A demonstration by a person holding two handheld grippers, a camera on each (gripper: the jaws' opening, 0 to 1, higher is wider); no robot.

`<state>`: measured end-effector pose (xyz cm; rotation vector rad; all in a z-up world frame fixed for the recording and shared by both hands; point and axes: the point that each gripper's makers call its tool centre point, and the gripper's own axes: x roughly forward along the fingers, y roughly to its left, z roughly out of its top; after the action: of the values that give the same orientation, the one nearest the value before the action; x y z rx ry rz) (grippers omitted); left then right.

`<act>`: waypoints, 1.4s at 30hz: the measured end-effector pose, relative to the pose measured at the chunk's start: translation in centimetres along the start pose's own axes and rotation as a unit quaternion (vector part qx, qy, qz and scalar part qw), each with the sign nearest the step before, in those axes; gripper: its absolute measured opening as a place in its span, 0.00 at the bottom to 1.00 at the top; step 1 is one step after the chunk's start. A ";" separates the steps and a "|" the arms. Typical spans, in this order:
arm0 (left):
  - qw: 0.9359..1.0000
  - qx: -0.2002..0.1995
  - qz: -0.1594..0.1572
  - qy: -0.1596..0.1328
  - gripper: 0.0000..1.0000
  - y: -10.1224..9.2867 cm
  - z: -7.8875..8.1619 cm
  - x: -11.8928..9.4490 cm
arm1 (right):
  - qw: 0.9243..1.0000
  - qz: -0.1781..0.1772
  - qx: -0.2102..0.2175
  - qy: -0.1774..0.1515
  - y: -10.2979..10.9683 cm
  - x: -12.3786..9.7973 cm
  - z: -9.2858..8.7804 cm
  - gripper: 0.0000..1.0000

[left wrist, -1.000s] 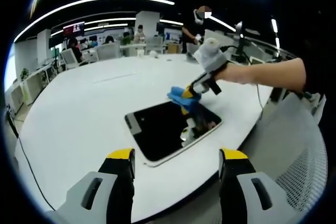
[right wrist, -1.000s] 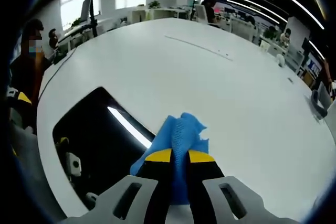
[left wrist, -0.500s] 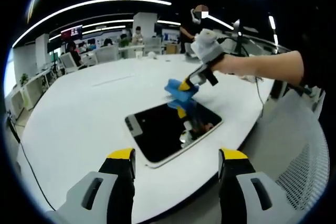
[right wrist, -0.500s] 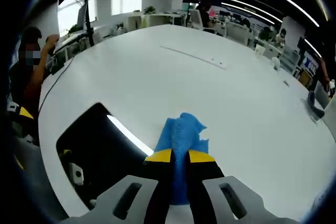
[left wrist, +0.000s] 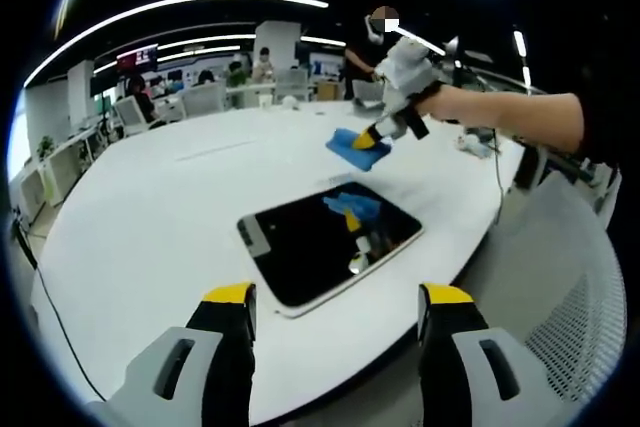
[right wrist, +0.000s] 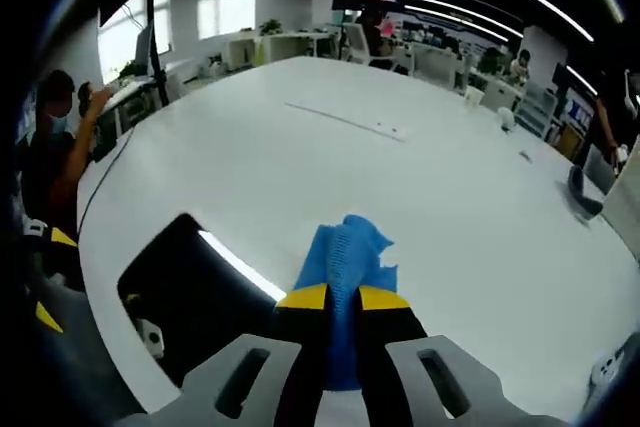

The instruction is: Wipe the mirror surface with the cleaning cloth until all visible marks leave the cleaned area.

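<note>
1. A big white table [left wrist: 150, 207] is seen in an open office.
2. Desks and chairs [left wrist: 205, 97] are set behind the table.
3. Long light strips [left wrist: 180, 2] are hung on the dark ceiling above the table.
4. Bright windows [right wrist: 215, 17] are seen past the table.

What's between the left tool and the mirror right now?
In the left gripper view, just bare white table lies between the open left tool and the mirror's near edge. The cloth is held above the table beyond the mirror.

Rectangular mirror [left wrist: 325, 247] lies flat near worktop [left wrist: 150, 217] edge, dark and reflective. Crumpled blue cloth [right wrist: 345, 257] held clear above it.
</note>
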<state>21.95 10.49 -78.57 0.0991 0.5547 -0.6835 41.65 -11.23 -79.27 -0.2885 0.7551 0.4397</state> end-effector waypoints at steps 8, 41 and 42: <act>1.000 0.002 -0.002 0.002 0.65 0.0 0.0 0.0 | 1.000 -0.016 0.022 0.009 -2.1 -2.4 -2.2 0.04; 1.000 0.007 0.005 0.008 0.64 0.1 -0.2 0.0 | 0.993 0.021 0.071 0.087 2.0 -4.2 -10.9 0.05; 1.000 0.008 0.006 0.009 0.64 0.1 -0.3 0.0 | 0.993 0.021 0.070 0.088 2.1 -4.2 -10.9 0.05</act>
<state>21.94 10.65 -78.82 0.1235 0.5657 -0.6758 31.44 -15.01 -84.07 -0.1813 0.9619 0.4028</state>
